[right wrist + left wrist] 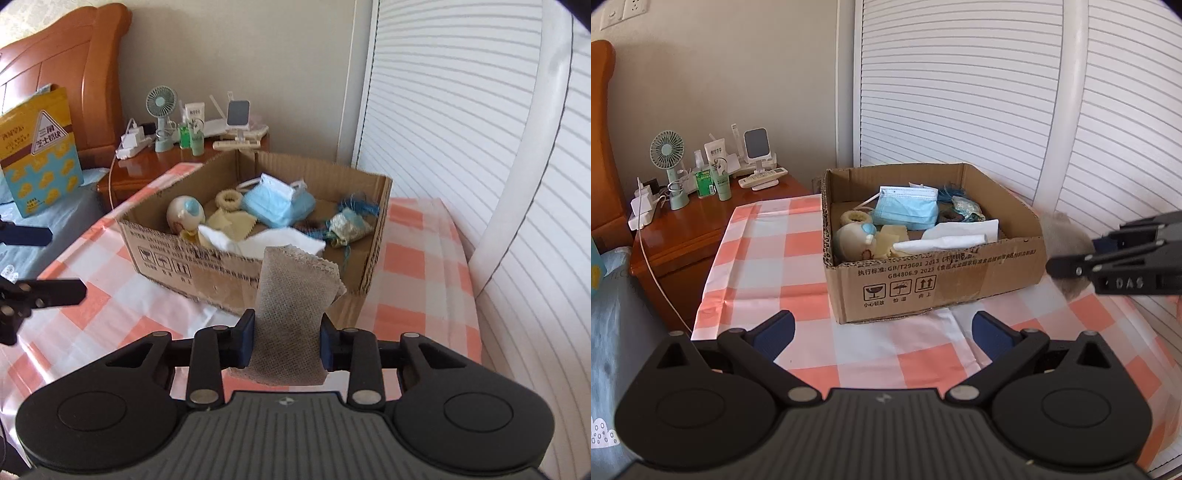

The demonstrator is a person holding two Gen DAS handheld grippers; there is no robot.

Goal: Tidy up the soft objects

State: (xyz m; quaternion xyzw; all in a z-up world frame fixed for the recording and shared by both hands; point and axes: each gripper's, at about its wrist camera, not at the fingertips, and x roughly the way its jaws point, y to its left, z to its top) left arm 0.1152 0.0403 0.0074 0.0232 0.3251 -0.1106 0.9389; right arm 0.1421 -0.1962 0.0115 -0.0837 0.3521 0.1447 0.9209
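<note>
**Grey cloth clamped in the right gripper, short of the box**

Nearest the lens in the right wrist view, the right gripper (287, 341) was seen clenched on a grey mesh cloth (291, 314), its blue pads pressed against the cloth's two sides. The cloth was held upright, its long axis running up and away from the jaws toward the box, its pinked top edge flopped to the right.

Largest in the scene, the table with the pink-and-white checked cover (768, 258) was seen spread beneath everything. On it stood the cardboard box (221, 266), open at the top, directly ahead of the held cloth. Inside it were noted a blue face mask (279, 208), a white tissue (266, 242), a round pale toy (181, 216), yellow cloth pieces (225, 225), a small patterned pouch (347, 229) and a fuzzy ring (228, 199).

The left gripper (882, 332) was seen released, its fingers spread wide with nothing between them, held low in front of the box's near wall.

The coming move was judged to turn on one relation: the box lay ahead of and beyond the right gripper, so the cloth would have to be carried forward over the near wall before release. The right hand, already loaded, was judged the one placed for it.
</note>
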